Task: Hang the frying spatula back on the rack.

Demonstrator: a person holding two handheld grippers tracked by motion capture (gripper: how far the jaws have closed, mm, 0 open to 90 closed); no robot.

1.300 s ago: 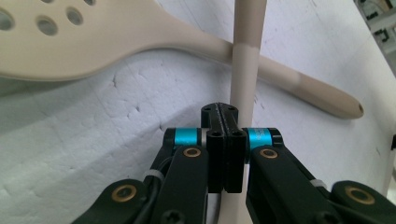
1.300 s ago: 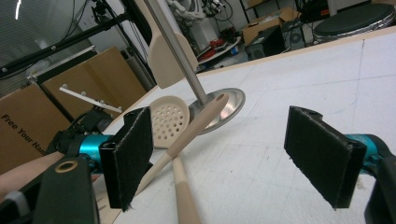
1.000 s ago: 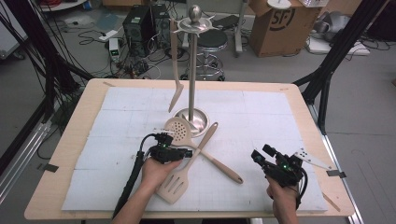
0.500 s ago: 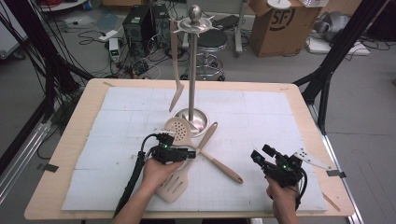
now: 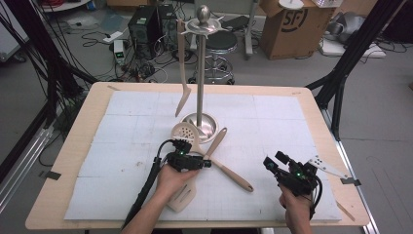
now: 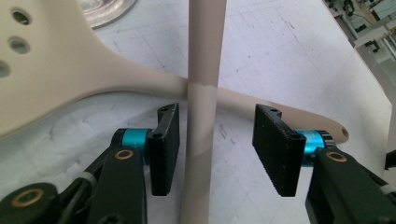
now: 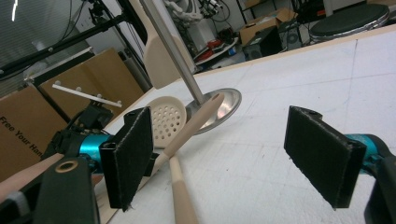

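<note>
Left gripper view: the slotted-spatula handle (image 6: 201, 121) is straddled untouched by the half-spread, just-narrowed left gripper (image 6: 215, 144); the right gripper (image 7: 224, 158) is held spread wide.

The high view looks forward and down over the whole table (image 5: 97, 117). Both gripper views sit low and close, sharing the crossed wooden utensils (image 6: 203, 93).
</note>
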